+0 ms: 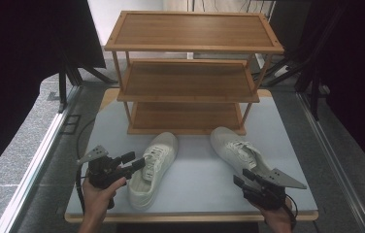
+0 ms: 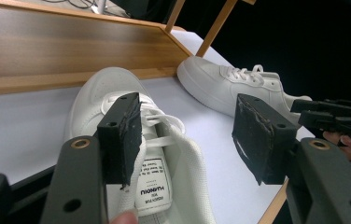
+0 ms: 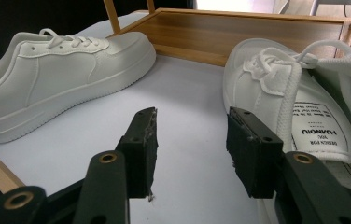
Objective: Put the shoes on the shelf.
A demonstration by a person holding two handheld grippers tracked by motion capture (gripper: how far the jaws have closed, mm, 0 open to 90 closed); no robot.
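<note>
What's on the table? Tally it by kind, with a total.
White shoes: 2, left one, right one
Wooden racks: 1
Grippers: 2, left and right, both open
Total: 5

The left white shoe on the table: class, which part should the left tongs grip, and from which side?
Grip the left white shoe by the collar wall beside its opening, one jaw inside and one outside, coming from its heel end at the table's near edge. The shoe stands upright with its toe toward the wooden rack, and the left tongs are open at that rim, probably the thinnest firm edge.
</note>
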